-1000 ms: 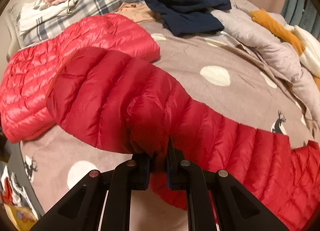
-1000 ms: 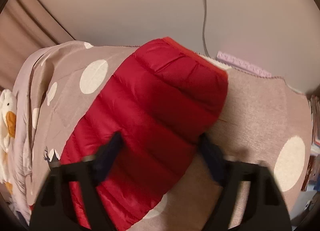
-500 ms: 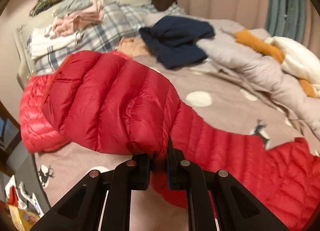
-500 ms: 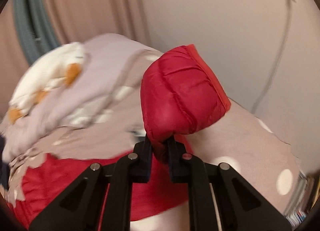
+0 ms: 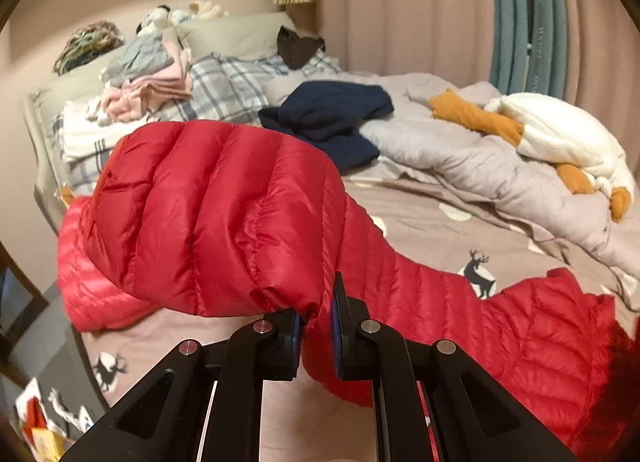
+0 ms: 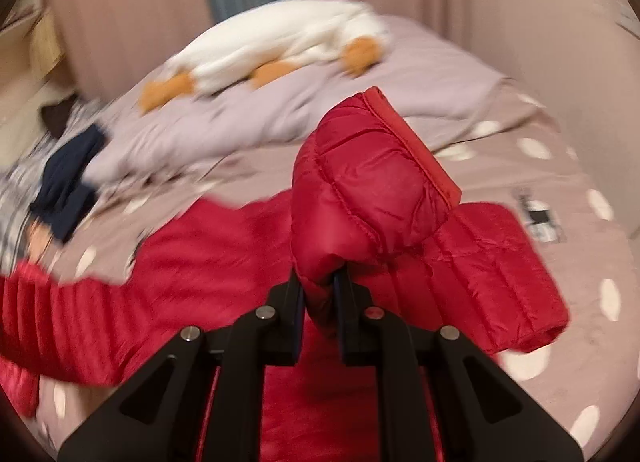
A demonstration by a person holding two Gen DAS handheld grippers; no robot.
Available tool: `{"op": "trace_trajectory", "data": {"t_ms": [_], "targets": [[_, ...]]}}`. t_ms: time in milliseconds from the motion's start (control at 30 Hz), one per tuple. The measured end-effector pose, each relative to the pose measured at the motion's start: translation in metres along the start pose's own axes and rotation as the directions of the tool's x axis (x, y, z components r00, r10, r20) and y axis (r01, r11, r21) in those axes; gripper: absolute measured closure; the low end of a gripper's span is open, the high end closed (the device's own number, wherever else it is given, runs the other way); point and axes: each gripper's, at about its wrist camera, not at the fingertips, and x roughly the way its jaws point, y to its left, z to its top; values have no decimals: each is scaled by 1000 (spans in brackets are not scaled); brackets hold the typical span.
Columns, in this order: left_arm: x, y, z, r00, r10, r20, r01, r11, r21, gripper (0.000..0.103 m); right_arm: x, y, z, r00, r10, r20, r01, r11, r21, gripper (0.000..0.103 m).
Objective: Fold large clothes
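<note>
Warm dim light, fisheye edges, right view motion-blurred

A home bedroom: a bed (image 5: 420, 222) with a spotted deer-print sheet, a rumpled duvet (image 5: 480, 158), pillows (image 5: 232, 36) at its head, curtains (image 5: 400, 10) behind.

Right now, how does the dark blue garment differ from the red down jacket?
The dark blue garment lies crumpled near the checked bedding; the red down jacket is spread across the dotted sheet, partly lifted. The blue one is untouched; the red one is pinched by both hand-held grippers. The blue looks smooth, the red quilted. Both are unfolded.
</note>
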Motion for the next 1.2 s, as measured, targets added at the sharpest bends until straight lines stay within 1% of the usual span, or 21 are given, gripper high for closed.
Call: {"op": "trace_trajectory", "data": {"t_ms": [67, 133, 167, 200, 233, 300, 400, 467, 533, 600, 667, 700, 733, 800, 867, 967, 1000, 1067, 1133, 1167, 1200], "targets": [[-3, 2, 2, 1000, -1, 6, 1, 1000, -3, 93, 16, 30, -6, 999, 29, -39, -32, 996, -81, 81], [-4, 4, 3, 1000, -21, -1, 21, 1000, -12, 93, 22, 47, -13, 997, 35, -66, -44, 989, -143, 65], [-4, 5, 4, 1000, -29, 1, 29, 1000, -13, 93, 21, 49, -15, 997, 46, -61, -54, 988, -147, 63], [-5, 5, 4, 1000, -27, 2, 27, 1000, -7, 93, 18, 49, -15, 997, 60, -52, -67, 987, -148, 56], [-5, 4, 3, 1000, -20, 3, 20, 1000, 0, 93, 16, 48, -14, 997, 68, -44, -74, 986, -146, 46], [-6, 2, 1, 1000, -6, 17, 6, 1000, 11, 93, 11, 47, -12, 997, 72, -29, -76, 985, -154, 35], [-7, -2, -1, 1000, -1, 12, 1, 1000, 14, 93, 13, 50, -5, 1000, 10, 9, -8, 980, -201, 36], [-10, -5, -1, 1000, -17, 4, 17, 1000, 6, 93, 21, 38, 0, 1000, -16, 4, 16, 983, -184, 36], [-17, -12, -2, 999, -14, 31, 13, 999, 33, 93, 31, 27, 3, 999, -34, -6, 33, 987, -158, 37], [-26, -21, -4, 998, -16, 66, 10, 997, 81, 93, 50, 18, 1, 997, -79, -18, 75, 985, -155, 37], [-31, -28, -5, 996, -18, 82, 8, 993, 117, 93, 70, 13, -3, 993, -102, -62, 92, 984, -155, 40], [-33, -32, -6, 996, -19, 87, 7, 991, 135, 93, 88, 7, -8, 987, -108, -115, 91, 986, -143, 42], [-35, -36, -6, 995, -25, 94, 11, 989, 150, 93, 97, 4, -11, 984, -109, -140, 90, 987, -137, 42], [-39, -44, -6, 995, -35, 96, 19, 986, 165, 93, 107, -1, -15, 981, -113, -157, 92, 986, -137, 42], [-42, -51, -5, 994, -42, 99, 23, 984, 179, 93, 102, -5, -11, 984, -110, -143, 92, 987, -131, 43], [-52, -73, -6, 990, -71, 123, 43, 976, 215, 93, 75, -17, 3, 991, -108, -75, 99, 988, -118, 41], [-56, -87, -7, 986, -93, 136, 59, 970, 234, 93, 64, -22, 10, 989, -131, -61, 122, 984, -133, 41], [-60, -106, -11, 981, -134, 138, 94, 960, 262, 93, 49, -32, 21, 981, -175, -78, 163, 976, -145, 41], [-64, -135, -16, 979, -159, 123, 116, 946, 303, 93, 24, -48, 32, 980, -189, -56, 182, 977, -111, 40], [-66, -145, -18, 977, -181, 115, 138, 940, 313, 93, 13, -54, 36, 980, -195, -39, 190, 976, -103, 40], [-69, -158, -20, 970, -223, 97, 183, 933, 311, 93, 0, -61, 41, 977, -211, -26, 208, 973, -97, 40]]}}
